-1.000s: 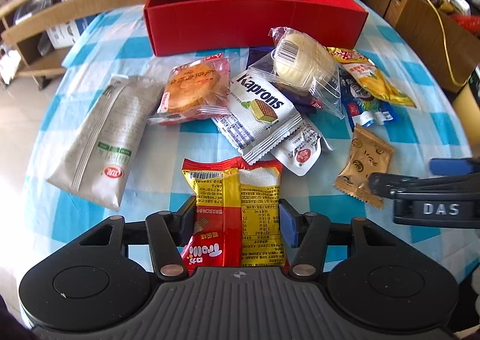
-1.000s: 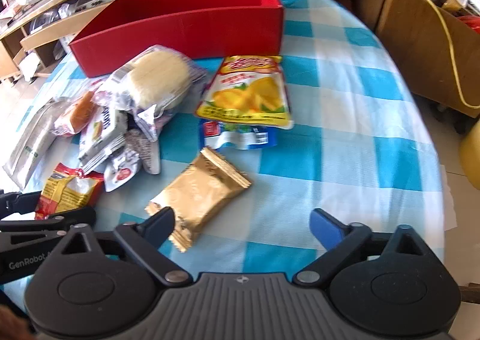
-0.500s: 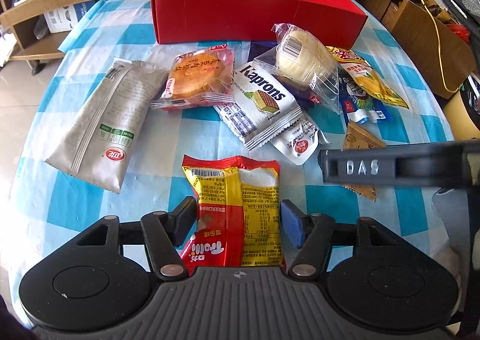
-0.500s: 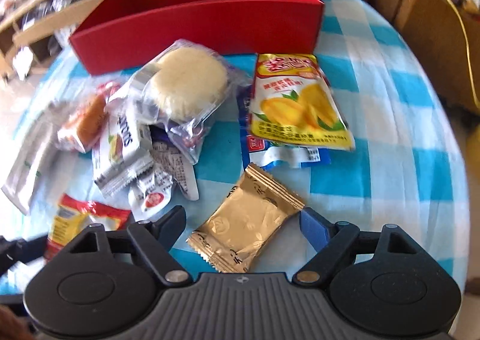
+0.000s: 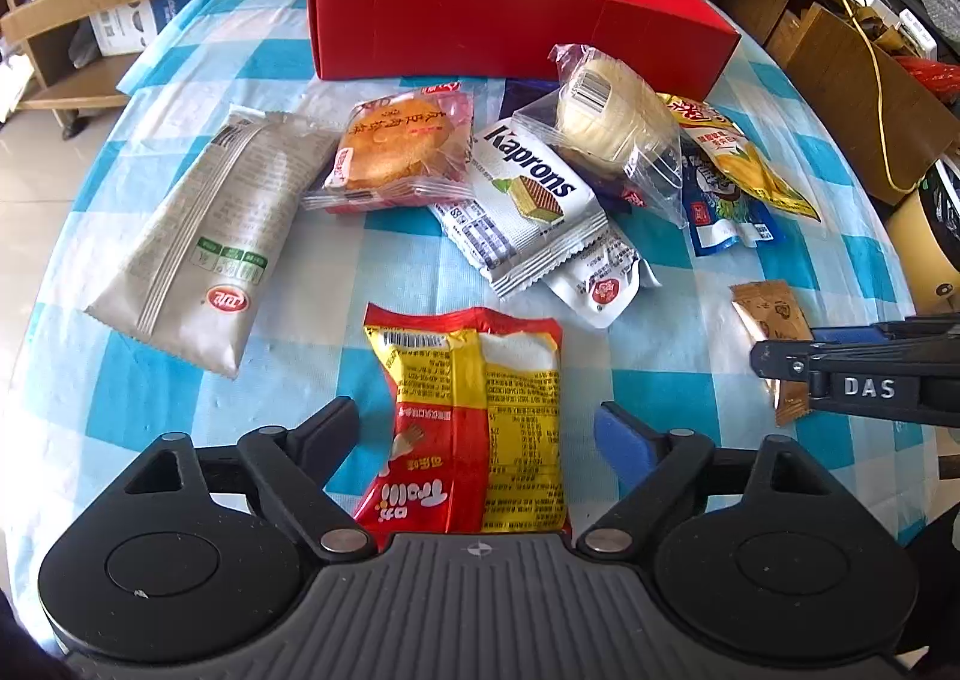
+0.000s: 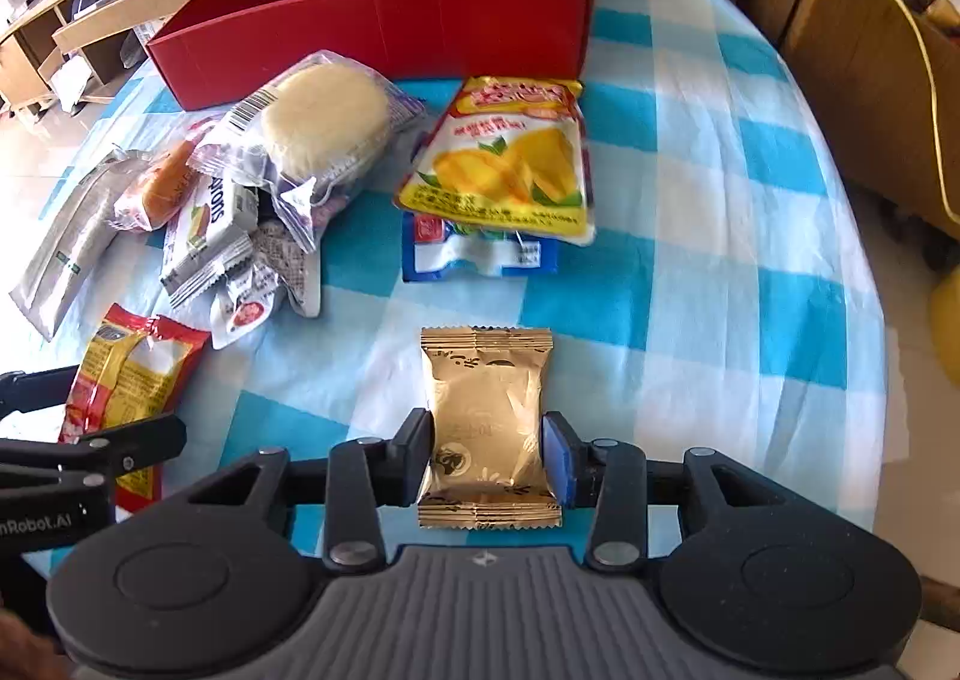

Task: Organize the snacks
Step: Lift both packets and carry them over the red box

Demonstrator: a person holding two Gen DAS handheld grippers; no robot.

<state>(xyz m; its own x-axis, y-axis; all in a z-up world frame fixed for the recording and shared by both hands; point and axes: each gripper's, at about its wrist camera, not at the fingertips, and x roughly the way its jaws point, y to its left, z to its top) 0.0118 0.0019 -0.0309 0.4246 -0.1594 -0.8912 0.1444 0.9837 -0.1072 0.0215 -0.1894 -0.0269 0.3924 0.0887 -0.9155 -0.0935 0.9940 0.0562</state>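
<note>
Our right fingers (image 6: 414, 449) pinched the gold packet (image 6: 487, 428); our left fingers (image 5: 327, 434) stood spread around the red-yellow packet (image 5: 474, 416), not touching.

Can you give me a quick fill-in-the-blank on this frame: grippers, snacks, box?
1. The right gripper is shut on the ____ packet.
2. The left gripper is ____ around the red-and-yellow packet.
3. The red box holds ____ snacks.
4. The mango pouch lies on a ____ pouch.

Answers: gold; open; no; blue
</note>
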